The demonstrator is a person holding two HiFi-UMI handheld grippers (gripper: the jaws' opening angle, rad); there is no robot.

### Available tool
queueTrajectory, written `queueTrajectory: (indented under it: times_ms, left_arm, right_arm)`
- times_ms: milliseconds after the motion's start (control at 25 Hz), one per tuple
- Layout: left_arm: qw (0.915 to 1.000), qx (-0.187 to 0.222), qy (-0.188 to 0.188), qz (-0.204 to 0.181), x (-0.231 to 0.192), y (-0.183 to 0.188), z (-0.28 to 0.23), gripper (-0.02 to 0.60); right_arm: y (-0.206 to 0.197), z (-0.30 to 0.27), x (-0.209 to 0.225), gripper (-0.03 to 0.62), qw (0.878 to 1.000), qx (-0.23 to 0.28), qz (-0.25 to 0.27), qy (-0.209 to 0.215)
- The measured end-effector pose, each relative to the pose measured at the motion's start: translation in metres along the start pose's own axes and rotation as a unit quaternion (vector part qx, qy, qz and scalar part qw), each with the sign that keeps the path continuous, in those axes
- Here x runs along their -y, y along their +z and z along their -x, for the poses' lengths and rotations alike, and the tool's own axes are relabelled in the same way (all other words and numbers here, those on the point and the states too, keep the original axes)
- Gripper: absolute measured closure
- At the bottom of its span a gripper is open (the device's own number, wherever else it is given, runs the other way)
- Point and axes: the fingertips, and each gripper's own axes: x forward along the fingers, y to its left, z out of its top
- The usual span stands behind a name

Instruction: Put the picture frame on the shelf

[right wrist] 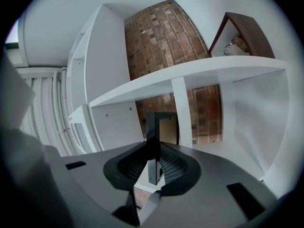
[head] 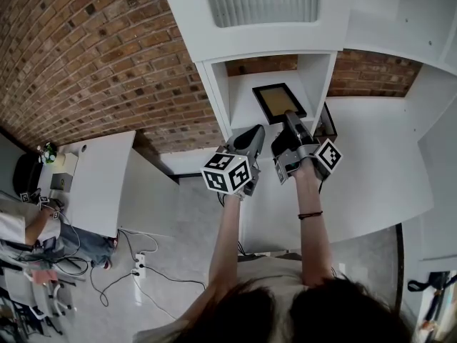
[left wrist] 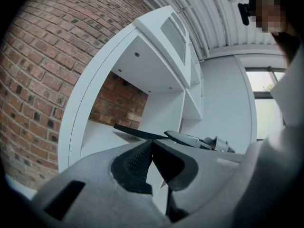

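Note:
The picture frame (head: 280, 101) is black with a tan panel. It is held inside a compartment of the white shelf unit (head: 214, 91), above the compartment's floor. My right gripper (head: 291, 117) is shut on the frame's near edge. In the right gripper view the frame's dark edge (right wrist: 152, 141) stands upright, pinched between the pads. My left gripper (head: 255, 134) hovers just left of it, shut and holding nothing, at the compartment's mouth. In the left gripper view the frame (left wrist: 137, 132) shows as a thin dark slab ahead of the closed jaws (left wrist: 152, 145).
A second, brown frame (head: 328, 123) leans in the compartment to the right, seen also in the right gripper view as the brown frame (right wrist: 243, 30). A brick wall (head: 86, 56) runs behind. A white desk (head: 93, 181), a seated person (head: 21, 231) and floor cables (head: 136, 266) lie at the left.

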Motion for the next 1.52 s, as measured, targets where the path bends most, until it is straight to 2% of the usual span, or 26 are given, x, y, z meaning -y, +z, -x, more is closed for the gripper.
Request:
queueTrajectory:
  times_ms: [600,1520]
  left_arm:
    - [1.0,-0.001,0.002,0.007,-0.011,0.0,-0.006,0.571]
    - [1.0,-0.008,-0.002,0.001,-0.001,-0.004,-0.009,0.571]
  right_arm:
    - [0.002,-0.004,0.01,0.52,1.0,0.003,0.006,-0.019]
    - [0.0,0.007,0.017,0.52,0.999,0.007,0.013,-0.045]
